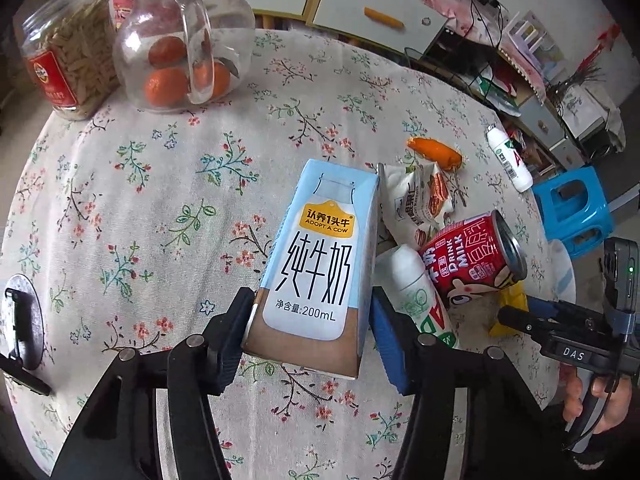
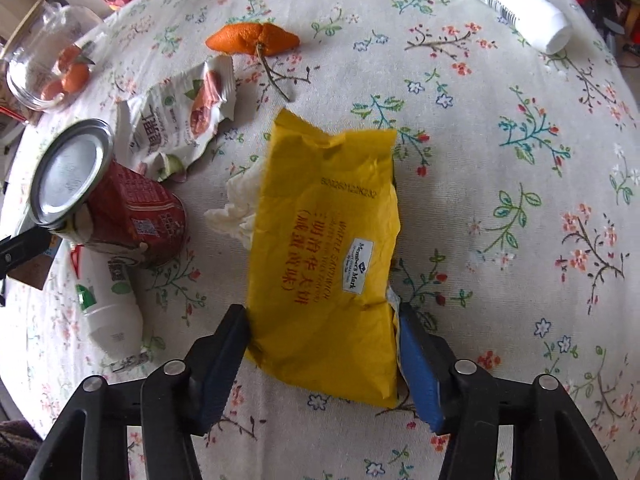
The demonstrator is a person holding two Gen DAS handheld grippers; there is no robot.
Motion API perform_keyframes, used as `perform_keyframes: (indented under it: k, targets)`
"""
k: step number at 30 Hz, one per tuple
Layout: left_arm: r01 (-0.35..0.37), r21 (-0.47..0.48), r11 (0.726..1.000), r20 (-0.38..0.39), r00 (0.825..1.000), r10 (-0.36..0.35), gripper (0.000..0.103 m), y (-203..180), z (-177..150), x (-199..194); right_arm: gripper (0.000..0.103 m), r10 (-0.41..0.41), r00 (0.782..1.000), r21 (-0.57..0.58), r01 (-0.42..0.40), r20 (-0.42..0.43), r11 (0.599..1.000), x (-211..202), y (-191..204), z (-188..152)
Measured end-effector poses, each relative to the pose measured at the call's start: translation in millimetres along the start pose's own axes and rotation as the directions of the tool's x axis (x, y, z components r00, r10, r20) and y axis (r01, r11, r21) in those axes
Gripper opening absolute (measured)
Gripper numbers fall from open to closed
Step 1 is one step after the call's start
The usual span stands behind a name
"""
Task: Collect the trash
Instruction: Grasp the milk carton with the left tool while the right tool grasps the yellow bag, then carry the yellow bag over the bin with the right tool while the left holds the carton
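Observation:
My left gripper (image 1: 310, 320) is shut on a light blue milk carton (image 1: 320, 264), its pads pressing both sides of the carton's lower end. My right gripper (image 2: 324, 344) straddles a yellow snack wrapper (image 2: 326, 248) lying on the flowered tablecloth (image 2: 500, 184); both pads touch its edges. Other trash lies around: a red drink can (image 2: 128, 216) on its side, a small white bottle (image 2: 110, 312), a torn white snack wrapper (image 2: 180, 116), an orange peel (image 2: 254, 39), a crumpled tissue (image 2: 240, 208) and a second white bottle (image 2: 516, 0). The right gripper also shows in the left wrist view (image 1: 516, 320).
A glass jug with oranges (image 1: 180, 44) and a jar of snacks (image 1: 68, 56) stand at the table's far left. A blue stool (image 1: 572, 204) and cluttered shelves (image 1: 520, 60) stand beyond the right edge. A dark clip-like object (image 1: 20, 320) lies at the left edge.

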State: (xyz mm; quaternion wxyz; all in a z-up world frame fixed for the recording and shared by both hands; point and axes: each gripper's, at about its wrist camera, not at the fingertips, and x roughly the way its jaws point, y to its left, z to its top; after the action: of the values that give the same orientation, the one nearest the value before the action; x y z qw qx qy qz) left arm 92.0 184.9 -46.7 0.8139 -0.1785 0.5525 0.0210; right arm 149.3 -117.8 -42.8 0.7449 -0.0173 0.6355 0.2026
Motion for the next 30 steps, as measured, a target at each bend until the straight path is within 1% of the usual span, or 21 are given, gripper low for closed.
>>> perform_keyframes:
  k: [5, 10, 16, 21, 25, 30]
  targets:
    - [0.003, -0.037, 0.999, 0.047, 0.999, -0.001, 0.057, 3.6, -1.4, -14.8, 0.062, 0.009, 0.999, 0.009, -0.009, 0.033, 1.0, -15.3, -8.8, -4.3]
    - [0.003, -0.023, 1.0, 0.117, 0.993, 0.0, 0.056, -3.2, -4.0, -37.3, 0.062, 0.007, 0.998, 0.031, -0.01, 0.07, 0.999, -31.8, -22.8, -5.2]
    - [0.02, -0.002, 1.0, 0.173, 0.985, -0.02, 0.056, -14.2, -7.4, -59.9, 0.062, 0.019, 0.994, 0.094, -0.03, 0.112, 0.995, -49.2, -46.0, -3.6]
    - [0.032, 0.044, 0.999, 0.217, 0.975, -0.041, 0.056, -42.5, -9.6, -72.1, 0.062, 0.015, 0.989, 0.138, -0.036, 0.147, 0.99, -65.4, -67.1, -6.0]
    - [0.051, 0.101, 0.994, 0.247, 0.966, -0.075, 0.056, -71.1, -8.9, -79.2, 0.063, 0.003, 0.985, 0.174, -0.033, 0.171, 0.984, -79.6, -91.0, -11.1]
    - [0.083, 0.162, 0.983, 0.246, 0.962, -0.121, 0.056, -107.5, -12.2, -80.1, 0.063, -0.02, 0.981, 0.235, -0.025, 0.191, 0.972, -92.1, -125.6, -19.6]
